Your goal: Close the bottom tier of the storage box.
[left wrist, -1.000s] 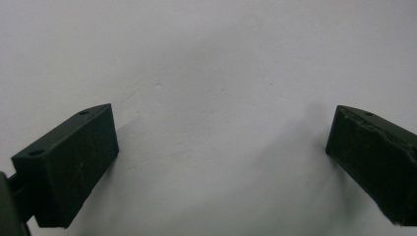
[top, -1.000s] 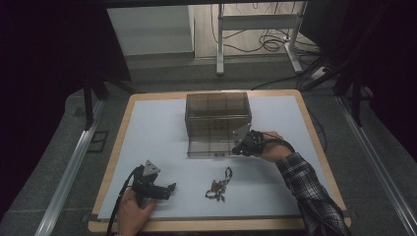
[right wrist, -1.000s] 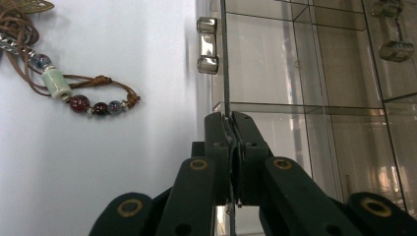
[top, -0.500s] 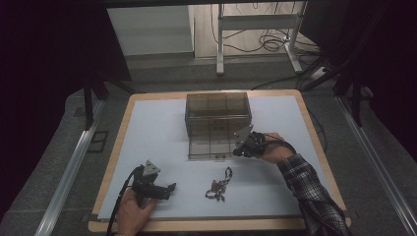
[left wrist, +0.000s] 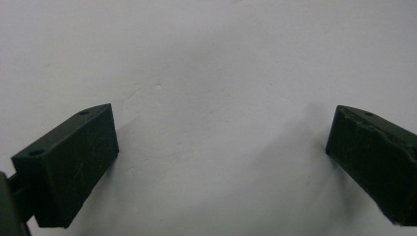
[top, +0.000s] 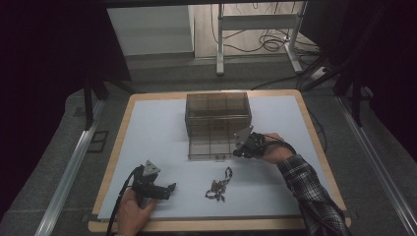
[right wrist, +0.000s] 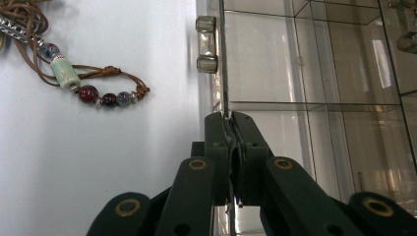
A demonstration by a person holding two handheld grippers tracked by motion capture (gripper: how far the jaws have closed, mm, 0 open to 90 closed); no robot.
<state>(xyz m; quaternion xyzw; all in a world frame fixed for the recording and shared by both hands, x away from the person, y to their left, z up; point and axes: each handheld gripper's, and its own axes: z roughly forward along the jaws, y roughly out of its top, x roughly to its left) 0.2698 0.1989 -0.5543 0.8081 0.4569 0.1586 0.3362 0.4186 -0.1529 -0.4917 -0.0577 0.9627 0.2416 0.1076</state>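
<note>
Right gripper (right wrist: 230, 123) pinching thin edge of lid of smoky clear plastic compartment box (top: 216, 110). Beaded brown cord necklace (top: 219, 184) lies on table (top: 147, 128) near box front. Left gripper (top: 164, 189), spread wide, well apart from box.

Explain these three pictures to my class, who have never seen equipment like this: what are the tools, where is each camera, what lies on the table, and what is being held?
A person sits at a table with a hand-held two-jaw gripper in each hand. One camera looks down from above; the other two ride on the grippers and look along their black jaws. The left gripper rests over bare table, jaws wide apart, holding nothing. The right gripper is shut on the thin edge of the lid of a clear smoky plastic box with compartments; the lid lies open toward the person. A beaded cord necklace lies on the table in front of the box, untouched.
</note>
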